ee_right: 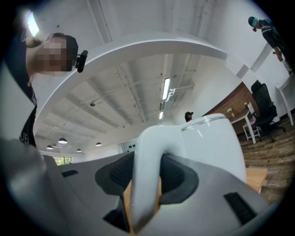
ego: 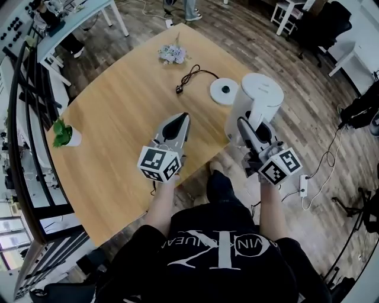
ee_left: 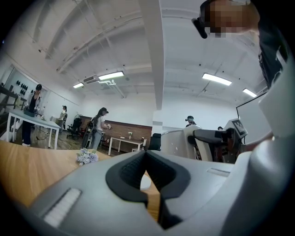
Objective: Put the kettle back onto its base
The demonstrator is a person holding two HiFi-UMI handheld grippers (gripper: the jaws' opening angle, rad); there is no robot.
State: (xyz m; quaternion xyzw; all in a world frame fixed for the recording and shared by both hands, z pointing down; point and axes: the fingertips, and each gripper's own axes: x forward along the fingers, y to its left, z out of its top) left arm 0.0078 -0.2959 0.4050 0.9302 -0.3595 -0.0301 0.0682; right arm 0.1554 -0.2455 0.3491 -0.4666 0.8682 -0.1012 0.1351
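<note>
The white kettle (ego: 253, 106) hangs in the air at the wooden table's (ego: 112, 118) near right edge. My right gripper (ego: 249, 126) is shut on its handle (ee_right: 146, 175), which fills the gap between the dark pads in the right gripper view. Beyond it, toward the table's far side, lies the round white base (ego: 224, 92) with its black cord (ego: 190, 77). My left gripper (ego: 180, 121) is shut and empty, held over the table to the left of the kettle. In the left gripper view its pads (ee_left: 133, 170) meet at the tips, with the kettle (ee_left: 177, 143) off to the right.
A small bunch of pale flowers (ego: 172, 54) lies at the table's far end. A potted plant (ego: 64, 134) stands at the left edge. Chairs and desks (ego: 290, 15) stand on the wooden floor beyond. A power strip (ego: 304, 184) lies on the floor at right.
</note>
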